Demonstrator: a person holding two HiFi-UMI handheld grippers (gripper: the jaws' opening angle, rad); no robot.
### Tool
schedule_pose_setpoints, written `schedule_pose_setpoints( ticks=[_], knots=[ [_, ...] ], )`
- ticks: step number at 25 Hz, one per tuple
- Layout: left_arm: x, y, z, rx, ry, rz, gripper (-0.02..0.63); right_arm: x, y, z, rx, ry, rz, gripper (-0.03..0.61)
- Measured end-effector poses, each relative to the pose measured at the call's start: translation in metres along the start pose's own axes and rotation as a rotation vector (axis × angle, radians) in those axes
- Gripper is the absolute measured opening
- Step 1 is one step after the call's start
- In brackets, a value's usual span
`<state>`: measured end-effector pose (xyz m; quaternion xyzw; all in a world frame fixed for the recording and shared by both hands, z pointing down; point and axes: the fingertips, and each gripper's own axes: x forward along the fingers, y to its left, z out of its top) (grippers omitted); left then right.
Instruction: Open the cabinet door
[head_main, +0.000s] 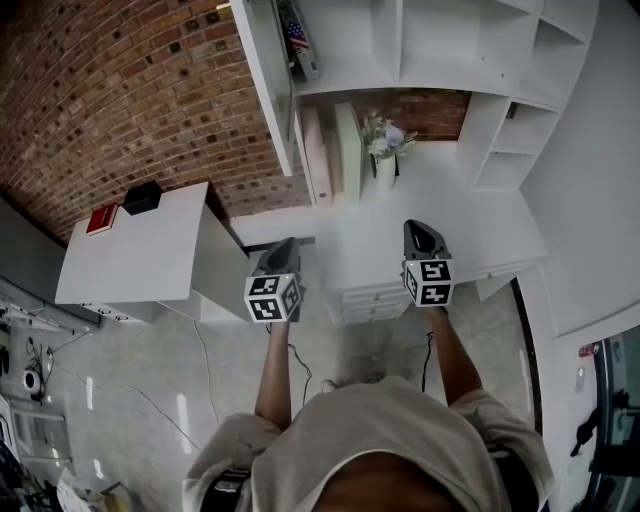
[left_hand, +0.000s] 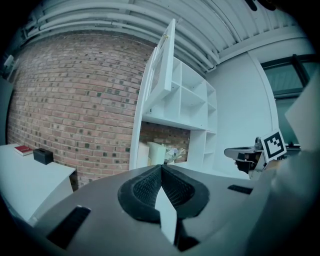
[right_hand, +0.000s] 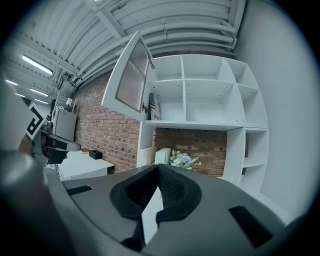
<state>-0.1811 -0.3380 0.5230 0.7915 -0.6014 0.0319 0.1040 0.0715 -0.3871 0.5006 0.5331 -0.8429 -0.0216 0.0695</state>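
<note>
**Cabinet door open; both grippers closed and empty**

Head view: Seen from steeply above, a person's forearms hold the left gripper (head_main: 284, 247) and right gripper (head_main: 418, 230) side by side over a white desk (head_main: 480, 225). Both are well short of the white shelf unit (head_main: 450, 40). The cabinet door (head_main: 264, 85) is swung out from the unit's upper left and shows only as a thin edge. This is the only view that shows both marker cubes together. It is also the only one with the side table (head_main: 150, 250) seen from above, carrying a red book (head_main: 101, 219) and a black box (head_main: 142, 197). The jaw tips are too foreshortened to read here.

Left gripper view: The two jaws meet at their tips with nothing between them. The door hangs high above, nearly edge-on, so its panel is hard to make out. The right gripper pokes in at the right edge, partly cut off.

Right gripper view: The jaws are pressed together and hold nothing. Only here does the door's ribbed panel face the camera, angled out from the top-left compartment. A flag-printed item (right_hand: 153, 107) stands just behind it. Flowers (right_hand: 182, 160) sit on the desk below. The left gripper is cropped at the left edge.
</note>
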Motion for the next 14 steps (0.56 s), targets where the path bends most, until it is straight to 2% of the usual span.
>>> schedule_pose_setpoints(
  ticks=[14],
  knots=[
    [0.0051,-0.0025,-0.0009,0.0,0.004,-0.006,0.026,0.0025,0.0017,-0.005,-0.006,0.013,0.009,0.012]
  ],
)
